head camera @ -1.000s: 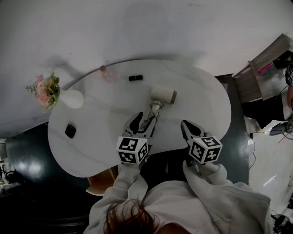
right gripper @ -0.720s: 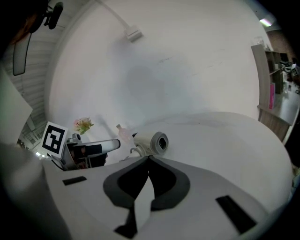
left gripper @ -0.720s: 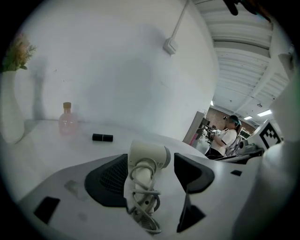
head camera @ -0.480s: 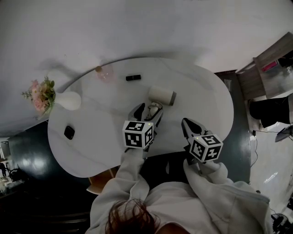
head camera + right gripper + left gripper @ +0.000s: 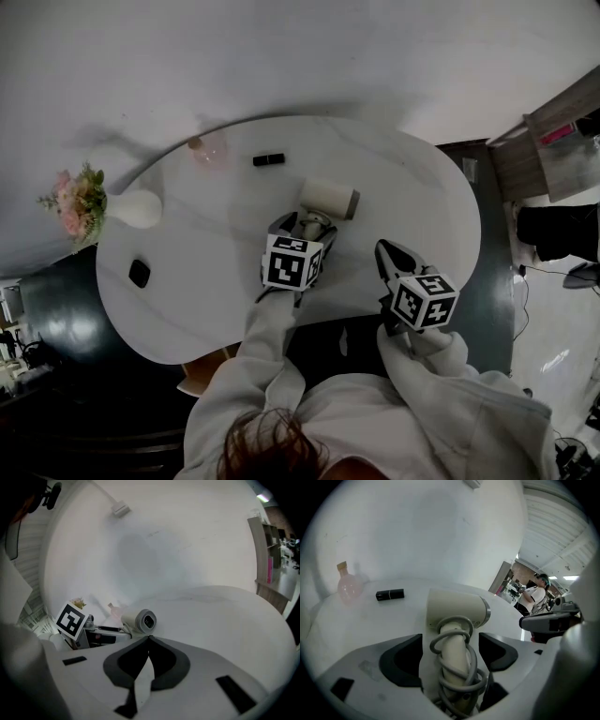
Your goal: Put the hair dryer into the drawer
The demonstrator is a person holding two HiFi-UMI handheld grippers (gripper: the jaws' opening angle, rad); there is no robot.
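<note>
Left gripper (image 5: 302, 225): jaws opening, set either side of the handle of the cream plastic hair dryer (image 5: 457, 613), which has a grey cord wound round it. The pads are not pressing on it. The dryer lies on the white oval table (image 5: 187, 281), barrel beyond the fingertips.
Step, as judged: approach for the grasp. The next move calls for closing on the handle, then lifting.
Right gripper (image 5: 389, 255): jaws together, empty; the dryer lies ahead and left of its tips.

The hair dryer (image 5: 328, 199) is cream-white. It lies on its side near the middle of the white table (image 5: 197, 253). Its fat round head is at the far end, mouth facing right. A grey cord (image 5: 459, 667) is wound round its handle, which points near.
</note>
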